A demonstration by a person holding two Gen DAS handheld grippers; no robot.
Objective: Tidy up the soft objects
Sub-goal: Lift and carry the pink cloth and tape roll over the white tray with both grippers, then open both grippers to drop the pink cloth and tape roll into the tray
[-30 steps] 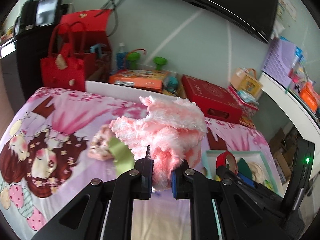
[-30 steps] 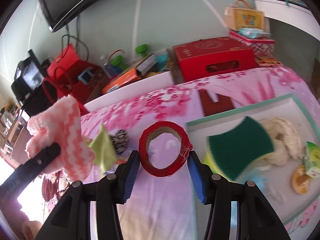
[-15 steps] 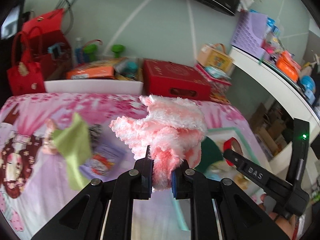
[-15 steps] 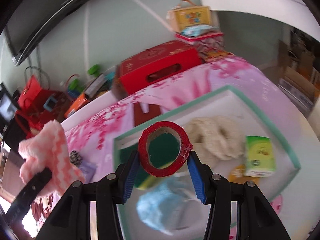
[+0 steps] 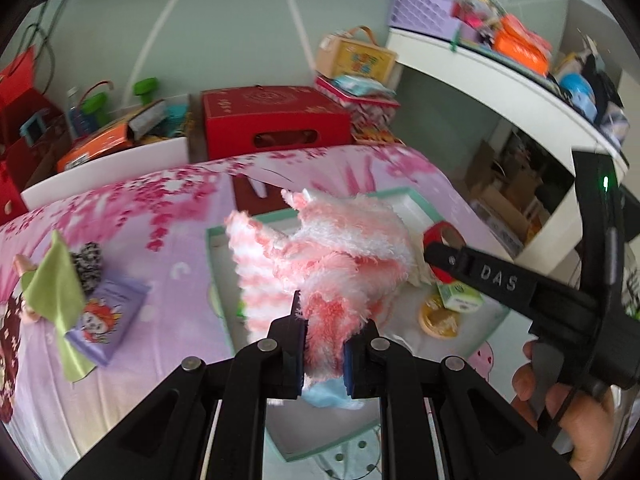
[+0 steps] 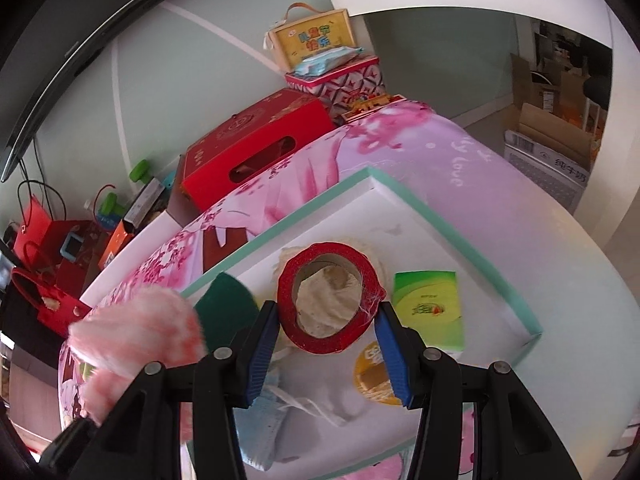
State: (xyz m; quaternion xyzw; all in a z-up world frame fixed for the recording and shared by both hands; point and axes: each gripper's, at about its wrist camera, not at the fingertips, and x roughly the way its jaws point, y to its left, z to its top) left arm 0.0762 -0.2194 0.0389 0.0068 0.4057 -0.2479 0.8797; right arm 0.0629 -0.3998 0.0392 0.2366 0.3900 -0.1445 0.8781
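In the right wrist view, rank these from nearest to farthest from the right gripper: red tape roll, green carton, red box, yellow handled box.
1. red tape roll, between the right gripper's fingers.
2. green carton, in the tray, right.
3. red box, beyond the bed.
4. yellow handled box, by the wall.

The left tongs [image 5: 323,346] pinch a fluffy pink-and-white cloth [image 5: 328,252] above the green-rimmed tray [image 5: 214,276].

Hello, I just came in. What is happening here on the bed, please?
A person is sorting things into a white tray on the bed, with a gripper in each hand. The left gripper is shut on a fluffy pink cloth, the right gripper on a red tape roll. Both hang above the tray, which already holds a green sponge and a green packet.
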